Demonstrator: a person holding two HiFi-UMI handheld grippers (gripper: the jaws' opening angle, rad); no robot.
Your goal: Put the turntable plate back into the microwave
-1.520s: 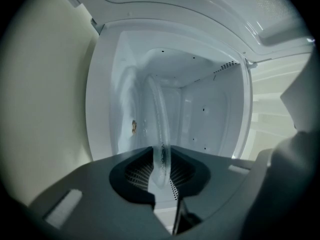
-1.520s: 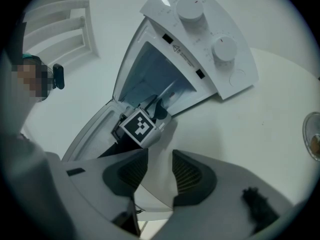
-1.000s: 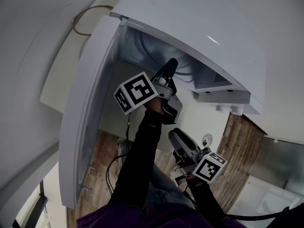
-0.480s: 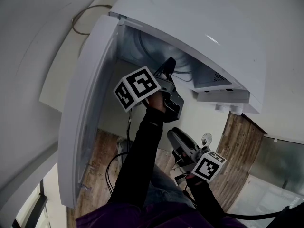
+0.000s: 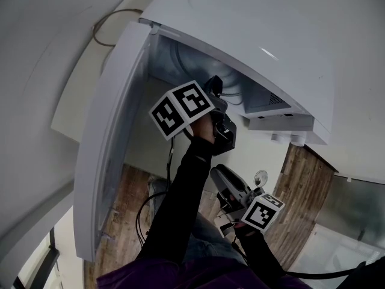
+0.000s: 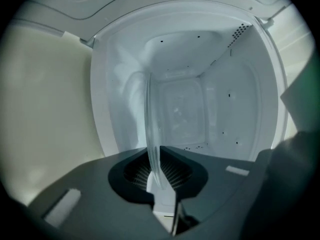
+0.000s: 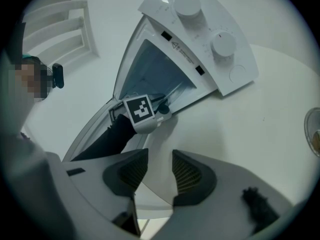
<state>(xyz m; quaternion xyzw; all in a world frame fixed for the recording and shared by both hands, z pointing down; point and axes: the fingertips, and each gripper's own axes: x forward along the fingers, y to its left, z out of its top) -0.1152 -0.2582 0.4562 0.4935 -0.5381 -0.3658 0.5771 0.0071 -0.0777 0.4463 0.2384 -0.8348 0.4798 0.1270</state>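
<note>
Presently, the left tongs [image 6: 159, 171] are clamped on the rim of the turntable plate [image 6: 151, 129], their jaws having just been closing until only the thickness of the glass keeps them apart. In the left gripper view the clear plate stands on edge between the two ribbed pads [image 6: 176, 173] and rises from them into the open cavity of the microwave [image 6: 180, 109], with the far wall showing behind it. Whether its far edge touches the cavity floor cannot be told. The head view shows the left tongs [image 5: 215, 86] at the mouth of the microwave [image 5: 258, 29], just right of the open door [image 5: 114, 137], which is swung out on the left. Their marker cube [image 5: 183, 107] sits on the near side, above a dark sleeve [image 5: 186, 185]. The right tongs [image 5: 219, 174] are nearer and lower, well apart from the opening. In the right gripper view the right tongs [image 7: 161, 171] stand with a plain gap between the jaws, holding and touching nothing. Beyond them the white desk [image 7: 240, 119] carries the microwave [image 7: 155, 69], with the cube of the left tongs [image 7: 138, 111] at the oven's opening. Two round knobs [image 7: 186, 4] sit on the control panel to the right of the opening.
</note>
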